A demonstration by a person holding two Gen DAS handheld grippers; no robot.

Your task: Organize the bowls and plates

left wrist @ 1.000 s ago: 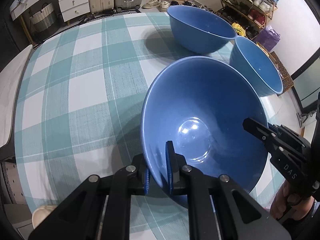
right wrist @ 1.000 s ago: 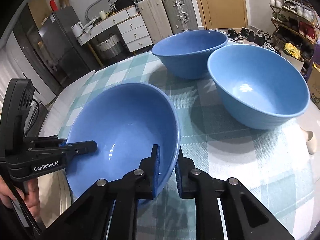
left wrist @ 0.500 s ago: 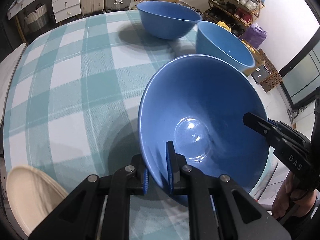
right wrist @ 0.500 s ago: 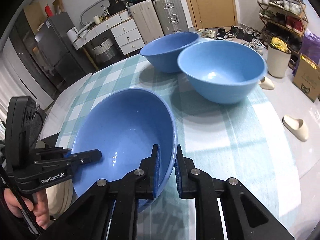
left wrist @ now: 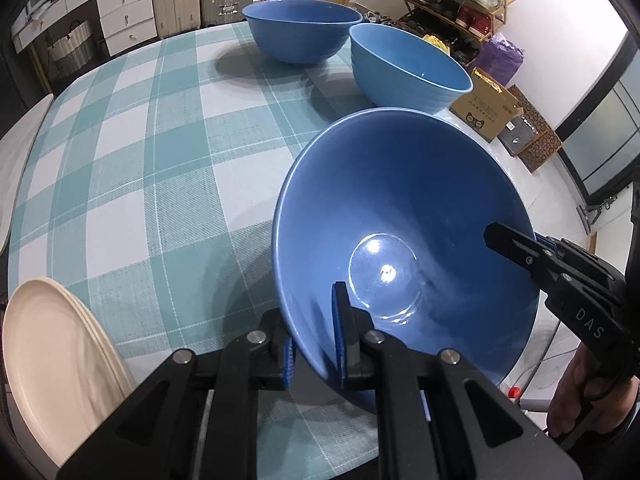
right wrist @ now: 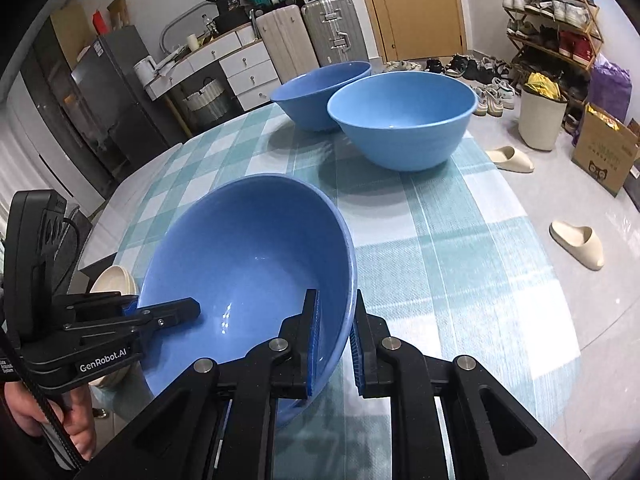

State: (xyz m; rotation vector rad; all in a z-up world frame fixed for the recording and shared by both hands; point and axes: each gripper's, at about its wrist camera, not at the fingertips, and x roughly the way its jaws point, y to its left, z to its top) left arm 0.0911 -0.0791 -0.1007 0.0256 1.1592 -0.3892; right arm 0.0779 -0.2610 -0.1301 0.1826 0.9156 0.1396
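A large blue bowl (left wrist: 404, 216) (right wrist: 248, 248) hangs tilted above the checked tablecloth (left wrist: 132, 168), held from both sides. My left gripper (left wrist: 314, 344) is shut on its near rim, and in the right wrist view that same gripper (right wrist: 160, 312) clamps the bowl's left rim. My right gripper (right wrist: 334, 340) is shut on the rim too, showing in the left wrist view (left wrist: 516, 240) at the bowl's right edge. Two more blue bowls stand at the table's far side: a darker one (left wrist: 302, 28) (right wrist: 320, 92) and a lighter one (left wrist: 404, 68) (right wrist: 400, 116), side by side.
A stack of cream plates (left wrist: 56, 364) (right wrist: 114, 280) lies at the near left of the table. The table edge runs close on the right, with slippers (right wrist: 576, 240), a cardboard box (right wrist: 604, 152) and a shoe rack (right wrist: 552, 24) on the floor beyond. Suitcases and drawers stand behind the table.
Both grippers have carried the bowl back toward the near side of the table; the two standing bowls now look farther off, and the cream plates have come into view at the left.
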